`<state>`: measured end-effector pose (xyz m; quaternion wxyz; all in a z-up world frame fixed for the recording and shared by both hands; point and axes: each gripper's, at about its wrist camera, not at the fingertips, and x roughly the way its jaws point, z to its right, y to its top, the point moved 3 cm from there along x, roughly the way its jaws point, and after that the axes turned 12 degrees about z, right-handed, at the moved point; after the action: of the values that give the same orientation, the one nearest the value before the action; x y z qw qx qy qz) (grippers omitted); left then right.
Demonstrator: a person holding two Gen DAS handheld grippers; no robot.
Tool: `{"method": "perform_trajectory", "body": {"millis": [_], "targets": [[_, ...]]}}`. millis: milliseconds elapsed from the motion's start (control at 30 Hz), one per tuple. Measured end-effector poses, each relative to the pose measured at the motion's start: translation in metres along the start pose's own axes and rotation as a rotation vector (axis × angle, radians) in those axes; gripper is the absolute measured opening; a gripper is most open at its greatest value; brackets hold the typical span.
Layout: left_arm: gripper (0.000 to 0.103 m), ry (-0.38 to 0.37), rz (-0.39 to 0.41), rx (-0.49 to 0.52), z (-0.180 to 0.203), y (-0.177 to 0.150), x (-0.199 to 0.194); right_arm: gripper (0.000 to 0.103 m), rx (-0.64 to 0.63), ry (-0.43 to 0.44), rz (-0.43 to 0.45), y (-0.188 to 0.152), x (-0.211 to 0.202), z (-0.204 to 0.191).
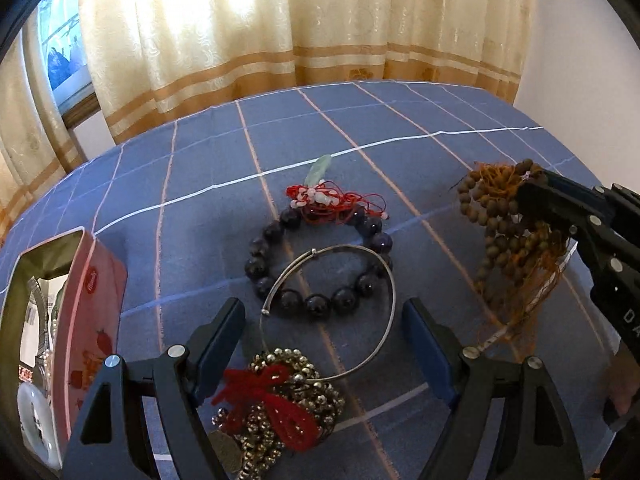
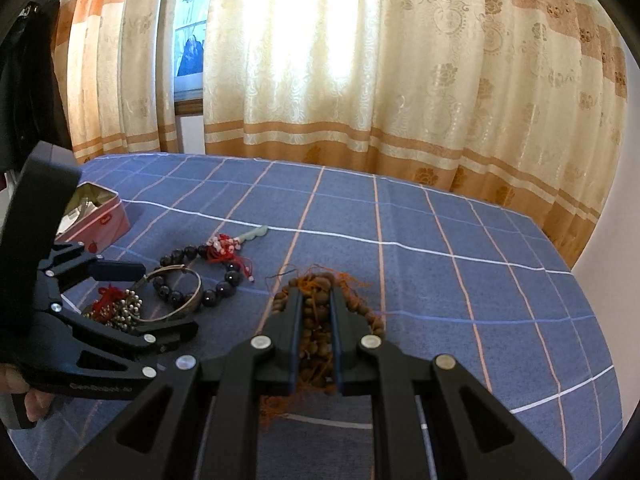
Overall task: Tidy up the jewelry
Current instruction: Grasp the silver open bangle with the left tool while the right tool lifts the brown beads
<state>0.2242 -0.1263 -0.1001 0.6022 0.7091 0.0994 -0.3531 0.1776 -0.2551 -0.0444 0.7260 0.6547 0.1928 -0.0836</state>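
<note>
My left gripper [image 1: 320, 316] is open, its jaws wide on either side of a thin silver bangle [image 1: 332, 312] and a bundle of silver beads with a red knot [image 1: 280, 404]. The pads touch neither. The bangle overlaps a dark bead bracelet [image 1: 320, 264], and past that lies a red cord with a pale green pendant [image 1: 324, 196]. My right gripper [image 2: 316, 294] is shut on a bundle of brown wooden beads with orange tassels [image 2: 312, 320], which hangs from it at the right [image 1: 500, 240]. The open left gripper [image 2: 168, 298] shows at the left of the right wrist view.
A pink tin box [image 1: 92, 320] stands open at the left with jewelry inside, also seen as the pink tin [image 2: 104, 220]. Everything lies on a blue checked cloth [image 2: 440, 280]. Cream curtains [image 2: 360, 80] hang behind the far edge. A hand [image 2: 24, 392] holds the left gripper.
</note>
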Motion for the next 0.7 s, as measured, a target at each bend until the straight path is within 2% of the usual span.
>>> {"method": "perform_trajectory", "body": {"millis": [33,67,300,700], "targets": [[0.078,-0.002,0.004,-0.004,-0.001,0.0,0.0,0.015,0.002,0.002,0.002,0.0,0.0,0.0],[0.065,-0.009,0.009,-0.008,-0.001,0.0,-0.001,0.015,0.005,0.004,0.004,0.0,-0.001,0.0],[0.065,-0.023,0.048,-0.006,0.0,0.002,-0.01,0.015,0.014,0.007,0.018,0.001,-0.004,0.002],[0.065,0.022,0.2,-0.088,-0.02,0.009,-0.038,0.015,0.015,0.02,0.067,0.003,-0.012,0.003]]}}
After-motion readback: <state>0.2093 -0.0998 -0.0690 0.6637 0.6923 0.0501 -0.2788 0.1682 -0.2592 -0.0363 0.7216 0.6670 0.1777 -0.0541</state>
